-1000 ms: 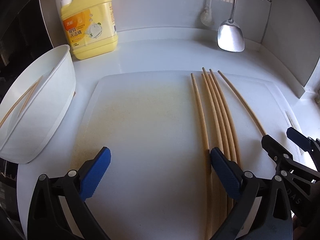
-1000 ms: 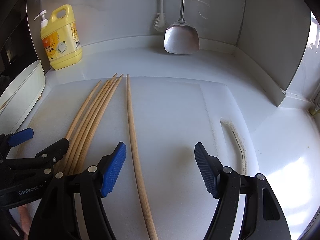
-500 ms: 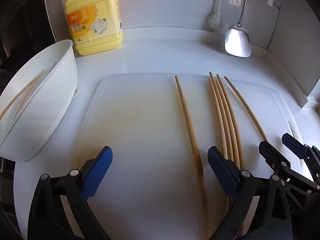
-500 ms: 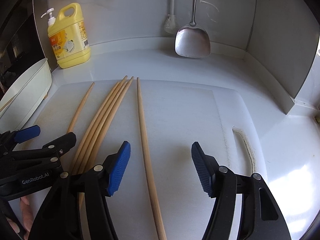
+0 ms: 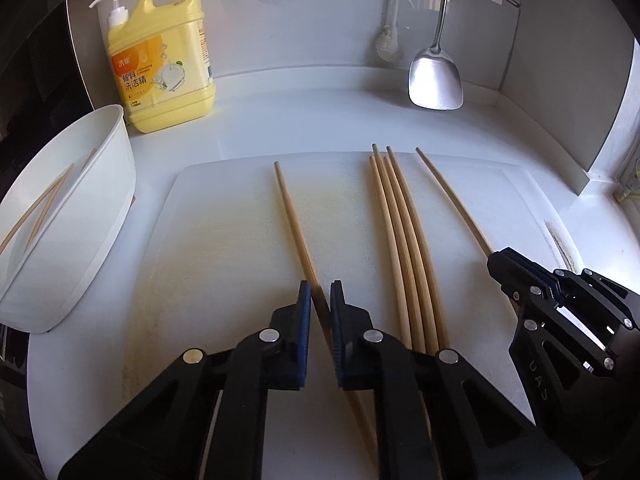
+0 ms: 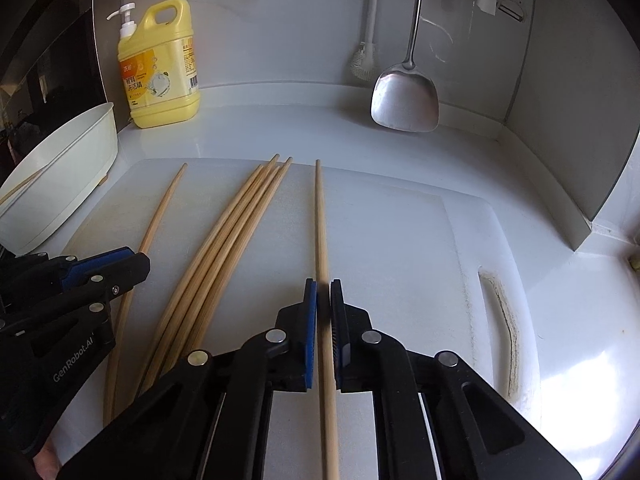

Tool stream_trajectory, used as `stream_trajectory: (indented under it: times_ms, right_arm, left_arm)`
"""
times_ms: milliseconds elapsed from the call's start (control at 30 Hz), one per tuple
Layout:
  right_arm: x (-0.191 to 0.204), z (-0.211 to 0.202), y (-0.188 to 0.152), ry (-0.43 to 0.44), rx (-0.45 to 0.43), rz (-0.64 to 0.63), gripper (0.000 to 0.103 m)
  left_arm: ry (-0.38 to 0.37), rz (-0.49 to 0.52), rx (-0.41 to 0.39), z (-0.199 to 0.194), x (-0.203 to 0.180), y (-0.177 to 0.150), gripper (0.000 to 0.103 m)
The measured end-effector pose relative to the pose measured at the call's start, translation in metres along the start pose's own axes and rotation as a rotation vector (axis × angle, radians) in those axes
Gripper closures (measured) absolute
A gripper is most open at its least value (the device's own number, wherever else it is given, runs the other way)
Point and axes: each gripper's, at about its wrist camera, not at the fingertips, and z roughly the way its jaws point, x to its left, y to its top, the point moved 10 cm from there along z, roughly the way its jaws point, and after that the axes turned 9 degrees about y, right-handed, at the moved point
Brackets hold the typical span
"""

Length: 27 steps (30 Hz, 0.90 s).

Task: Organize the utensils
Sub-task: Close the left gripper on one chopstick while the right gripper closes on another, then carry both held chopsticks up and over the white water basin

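Note:
Several long wooden chopsticks lie lengthwise on a white cutting board (image 5: 224, 240). My left gripper (image 5: 319, 294) is closing its jaws, and its blue pads press on both sides of a lone chopstick (image 5: 294, 220) left of the bundle (image 5: 400, 240). My right gripper (image 6: 323, 292) is closing as well, clamped on the rightmost chopstick (image 6: 319, 220). Each wrist view shows the other gripper: the right one (image 5: 506, 266) and the left one (image 6: 128, 260). A white tub (image 5: 100, 216) at the left holds two chopsticks (image 5: 44, 208).
A yellow dish-soap bottle (image 5: 160, 60) stands at the back left. A steel spatula (image 5: 436, 80) and a brush (image 5: 388, 44) hang on the back wall. A raised ledge (image 6: 560, 184) borders the counter on the right. The board's handle slot (image 6: 504, 320) is at its right edge.
Both grippers went from wide open to closed, each on one chopstick. The left chopstick has slid left, away from the bundle.

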Motion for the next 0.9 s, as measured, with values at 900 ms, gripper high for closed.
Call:
stream_trajectory:
  times_ms: [900]
  right_arm:
    - [0.018,-0.1,0.037,0.156,-0.044,0.064,0.097]
  left_arm:
    - [-0.007,-0.115,0.005,-0.11,0.061,0.028,0.096]
